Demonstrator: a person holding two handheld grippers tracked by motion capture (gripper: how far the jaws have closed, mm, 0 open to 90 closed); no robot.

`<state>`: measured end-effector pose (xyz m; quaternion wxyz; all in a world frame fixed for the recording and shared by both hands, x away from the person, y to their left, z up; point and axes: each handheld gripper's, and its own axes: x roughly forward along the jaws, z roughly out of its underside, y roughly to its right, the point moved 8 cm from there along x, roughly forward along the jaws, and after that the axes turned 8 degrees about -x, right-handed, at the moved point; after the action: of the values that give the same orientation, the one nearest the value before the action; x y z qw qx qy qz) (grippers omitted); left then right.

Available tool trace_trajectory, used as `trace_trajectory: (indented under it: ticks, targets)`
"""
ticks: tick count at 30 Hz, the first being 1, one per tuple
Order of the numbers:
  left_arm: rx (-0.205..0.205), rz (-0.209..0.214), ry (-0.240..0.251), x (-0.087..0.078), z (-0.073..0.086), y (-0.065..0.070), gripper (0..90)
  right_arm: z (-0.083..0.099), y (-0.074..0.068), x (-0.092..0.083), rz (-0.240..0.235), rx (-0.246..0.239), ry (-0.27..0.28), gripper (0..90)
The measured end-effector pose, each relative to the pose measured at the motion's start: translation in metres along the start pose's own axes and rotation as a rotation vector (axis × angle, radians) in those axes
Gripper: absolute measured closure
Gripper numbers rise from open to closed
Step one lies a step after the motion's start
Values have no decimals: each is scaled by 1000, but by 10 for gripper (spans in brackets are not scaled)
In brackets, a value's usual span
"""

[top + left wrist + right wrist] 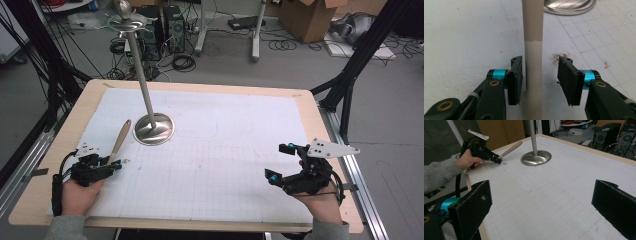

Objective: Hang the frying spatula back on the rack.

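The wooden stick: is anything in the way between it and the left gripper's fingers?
No, nothing visible. The wooden stick already lies between the left gripper's fingers, with only bare white table sheet in the gaps on each side. The fingers are not yet pressing it.

Left hand (80, 192), entering from the table's near-left edge in a grey sleeve, grasps the left gripper (118, 165), which lies low and near level, pointing up-table and slightly rightward. Its pads (516, 81) stand parted, with a gap visible on either side. Right hand (320, 202), at the near-right edge, holds the right gripper (280, 162) pointed leftward across the table, its grey three-cornered plate uppermost. Its jaws are spread wide, the pads (474, 205) far apart with nothing between them.
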<state>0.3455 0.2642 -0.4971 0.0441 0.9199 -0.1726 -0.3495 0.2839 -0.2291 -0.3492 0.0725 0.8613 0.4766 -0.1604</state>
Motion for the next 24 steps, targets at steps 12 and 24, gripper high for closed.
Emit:
trace_trajectory:
  ticks: [12, 24]
  targets:
    - [-24, 7, 1, -2, 1, -3, 644, 1, -1, 0, -4, -6, -4, 17]
    - [32, -7, -7, -3, 3, -1, 748, 1, -2, 1, -4, -4, -13, 17]
